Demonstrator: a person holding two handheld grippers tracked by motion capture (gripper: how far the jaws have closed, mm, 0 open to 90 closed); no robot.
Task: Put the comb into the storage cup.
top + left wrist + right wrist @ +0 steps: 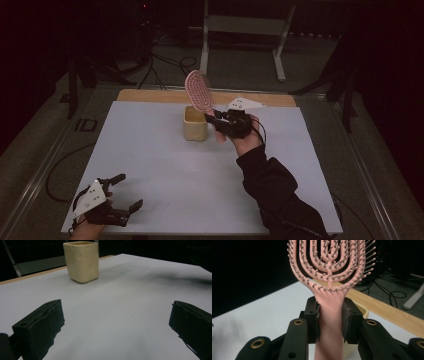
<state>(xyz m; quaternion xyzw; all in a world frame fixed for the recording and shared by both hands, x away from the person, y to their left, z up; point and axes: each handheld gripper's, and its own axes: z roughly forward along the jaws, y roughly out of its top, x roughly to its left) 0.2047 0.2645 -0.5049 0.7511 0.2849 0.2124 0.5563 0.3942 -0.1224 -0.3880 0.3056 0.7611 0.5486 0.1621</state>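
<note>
Hairbrush point(197, 91), pink: stood upper centre of the high view, head up and tilted, above the cup. Handle clamped between the right claw point(216, 119) pads, seen close in the right gripper view.
Cup point(195, 123), cream, square: sat upright on the tabletop point(165, 165), centre frame.
Left claw point(122, 192): rested lower left, spread wide, grasping nothing.

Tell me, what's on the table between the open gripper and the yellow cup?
Nothing: between the left gripper and the cup lies only bare white table, as the high view and the left gripper view show.
</note>
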